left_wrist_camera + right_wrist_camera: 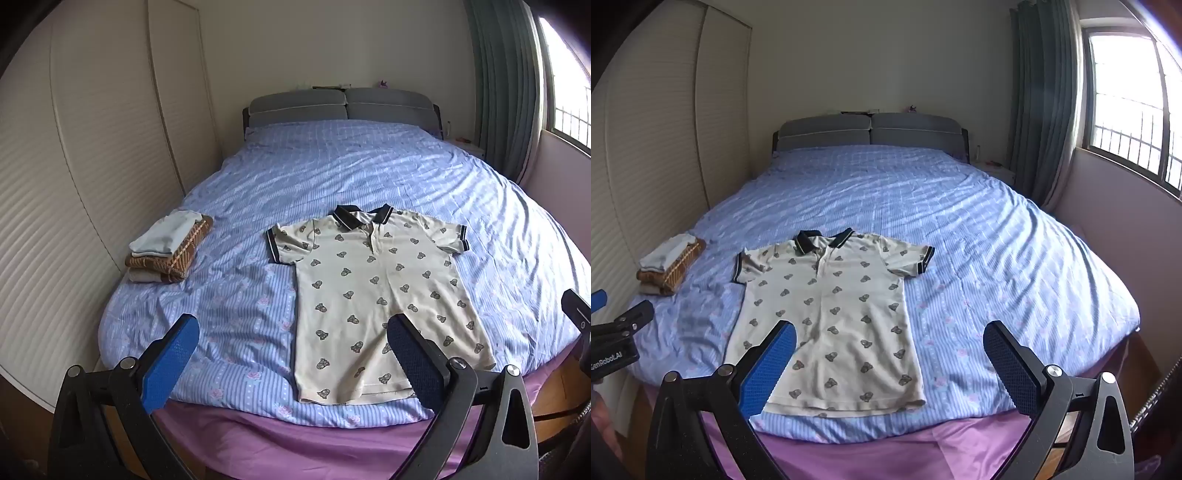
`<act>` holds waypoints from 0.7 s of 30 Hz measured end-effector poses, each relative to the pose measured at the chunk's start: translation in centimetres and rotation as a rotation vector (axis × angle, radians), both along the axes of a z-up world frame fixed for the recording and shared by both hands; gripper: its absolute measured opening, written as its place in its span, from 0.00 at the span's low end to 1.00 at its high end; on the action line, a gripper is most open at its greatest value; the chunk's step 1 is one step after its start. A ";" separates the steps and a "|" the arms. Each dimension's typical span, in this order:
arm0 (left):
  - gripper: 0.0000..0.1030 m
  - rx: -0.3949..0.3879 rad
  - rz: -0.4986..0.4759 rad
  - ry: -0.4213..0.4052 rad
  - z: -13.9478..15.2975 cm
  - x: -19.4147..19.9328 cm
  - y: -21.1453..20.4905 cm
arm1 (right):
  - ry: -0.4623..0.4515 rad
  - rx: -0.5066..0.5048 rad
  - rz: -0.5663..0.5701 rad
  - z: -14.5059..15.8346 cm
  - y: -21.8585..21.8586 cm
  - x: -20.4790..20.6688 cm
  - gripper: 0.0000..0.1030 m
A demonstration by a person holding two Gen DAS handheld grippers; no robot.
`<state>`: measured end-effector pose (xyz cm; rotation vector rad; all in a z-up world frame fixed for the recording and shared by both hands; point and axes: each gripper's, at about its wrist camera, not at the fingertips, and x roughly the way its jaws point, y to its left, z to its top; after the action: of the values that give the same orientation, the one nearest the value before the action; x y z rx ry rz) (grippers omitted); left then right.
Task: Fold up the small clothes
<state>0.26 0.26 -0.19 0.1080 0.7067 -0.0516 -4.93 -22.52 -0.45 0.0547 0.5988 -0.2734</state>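
Cream polo shirt [373, 295] with a dark collar lies flat, face up, near the foot edge of the bed [332, 166] in the left wrist view, hem toward the camera. A stack of folded clothes [168, 247] sits by the bed's left edge. The left gripper [291, 354] hangs above the foot edge, jaws wide apart, holding nothing.

From the right wrist view, the shirt [834, 314] lies left of centre, and the right gripper [890, 362] hovers over the foot edge, jaws spread and empty.

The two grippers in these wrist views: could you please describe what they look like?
The left gripper and right gripper look alike: each has two flat fingers faced with bright blue, finely textured pads, carried on black angular linkage arms joined by silver round pivot bolts. In the right wrist view, the left gripper's black body bears white lettering at the frame's left edge. No sleeve or cable is clearly visible.
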 end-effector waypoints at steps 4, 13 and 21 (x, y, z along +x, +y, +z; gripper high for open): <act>1.00 0.026 0.001 -0.042 0.5 -0.4 -0.6 | 0.003 0.003 0.000 0.0 0.0 -0.1 0.99; 1.00 0.005 -0.001 -0.026 0.7 -0.4 0.1 | 0.002 0.003 -0.007 0.2 -0.5 -0.2 0.99; 1.00 0.000 -0.011 -0.027 0.6 -0.5 0.2 | -0.014 0.007 -0.018 0.5 -0.5 -0.5 0.99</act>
<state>-0.22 0.48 0.39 0.1126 0.6791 -0.0604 -5.42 -22.99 0.07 0.0685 0.5852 -0.2878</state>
